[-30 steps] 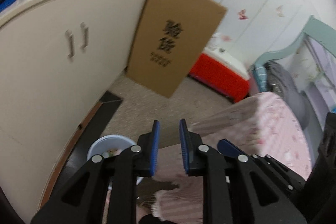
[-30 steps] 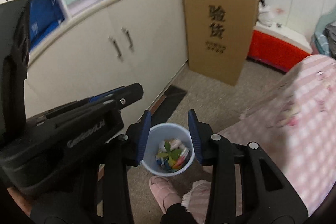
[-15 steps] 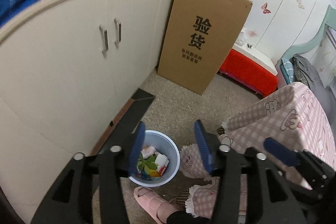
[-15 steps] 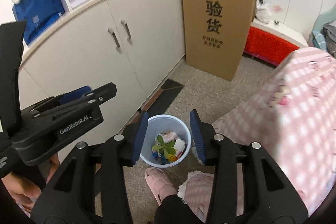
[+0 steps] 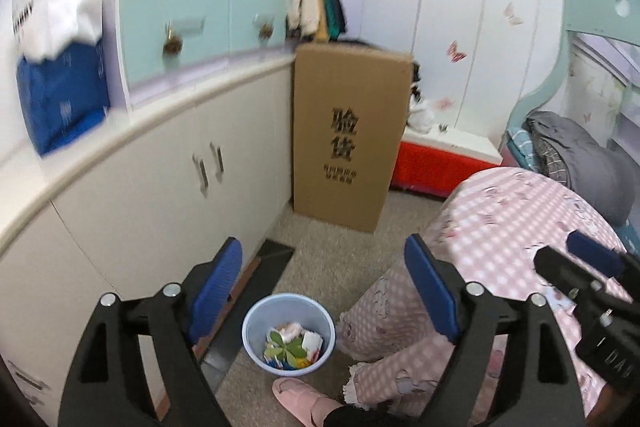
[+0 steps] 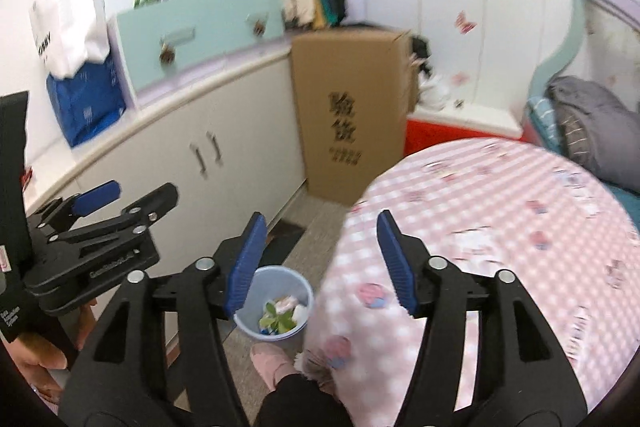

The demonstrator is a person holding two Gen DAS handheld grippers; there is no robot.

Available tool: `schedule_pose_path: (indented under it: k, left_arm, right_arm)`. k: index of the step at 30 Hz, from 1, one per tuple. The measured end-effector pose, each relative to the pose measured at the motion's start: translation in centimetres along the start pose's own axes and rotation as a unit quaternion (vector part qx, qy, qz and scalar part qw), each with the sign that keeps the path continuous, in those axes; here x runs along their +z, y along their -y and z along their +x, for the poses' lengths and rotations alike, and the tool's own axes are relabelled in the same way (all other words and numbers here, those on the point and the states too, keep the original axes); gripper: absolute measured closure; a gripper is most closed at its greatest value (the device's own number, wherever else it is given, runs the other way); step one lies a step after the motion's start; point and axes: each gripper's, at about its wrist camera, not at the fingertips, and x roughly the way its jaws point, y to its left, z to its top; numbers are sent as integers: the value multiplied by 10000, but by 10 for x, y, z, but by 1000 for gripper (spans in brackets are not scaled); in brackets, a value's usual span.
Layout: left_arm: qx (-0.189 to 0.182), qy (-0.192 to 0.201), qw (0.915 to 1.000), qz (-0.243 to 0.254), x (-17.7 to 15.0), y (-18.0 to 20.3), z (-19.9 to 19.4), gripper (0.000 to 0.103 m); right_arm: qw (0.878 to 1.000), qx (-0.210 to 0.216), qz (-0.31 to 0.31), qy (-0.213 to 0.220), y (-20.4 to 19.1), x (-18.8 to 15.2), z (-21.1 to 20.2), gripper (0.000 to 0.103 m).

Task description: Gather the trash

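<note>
The pink checked tablecloth (image 6: 500, 211) is spread right of the right gripper (image 6: 320, 259). The round pale-blue plastic bin (image 5: 289, 334), trash-filled, is seen below the left gripper (image 5: 326, 287). Both jaws have just been opening, nothing held.

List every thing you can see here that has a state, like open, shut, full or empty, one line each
left tongs: open, nothing between them
right tongs: open, nothing between them
blue bin: upright on the floor, partly filled with wrappers and leaves
cabinet doors: shut
teal drawers: shut
cardboard box: standing upright, closed
pink slipper: on a foot
</note>
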Motion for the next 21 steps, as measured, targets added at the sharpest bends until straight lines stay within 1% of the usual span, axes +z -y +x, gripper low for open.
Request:
schedule_pose_path:
  k: [4,6,8,10,14,17,21]
  left_arm:
    - [-141,408,9990,148,-1,25,-50,17]
    - [-211,598,9977,217,-3,35,-74,13]
    - [-284,821,9957,323,-8,49,-100,11]
    - [-346,1009,9934,418,-13,59,-121,10]
    - [-494,1199,9898,584,-21,76,-155,9]
    - [-677,1322,9868,643,-28,86,-176,8]
    - [-627,1566,9822,826,-42,100,-203,6]
  right_arm:
    - [9988,-184,101,444,17,-7,-52,35]
    - [9974,-280,167,649,25,-12,-77,33]
    - [9957,-393,215,807,30,-18,-95,28]
    - [9935,-515,279,979,36,-26,-117,26]
    - [9878,-747,477,1280,44,-43,-155,20]
    - [9841,-890,521,1447,47,-54,-176,20]
    - [9789,-1054,557,1660,47,-67,-202,16]
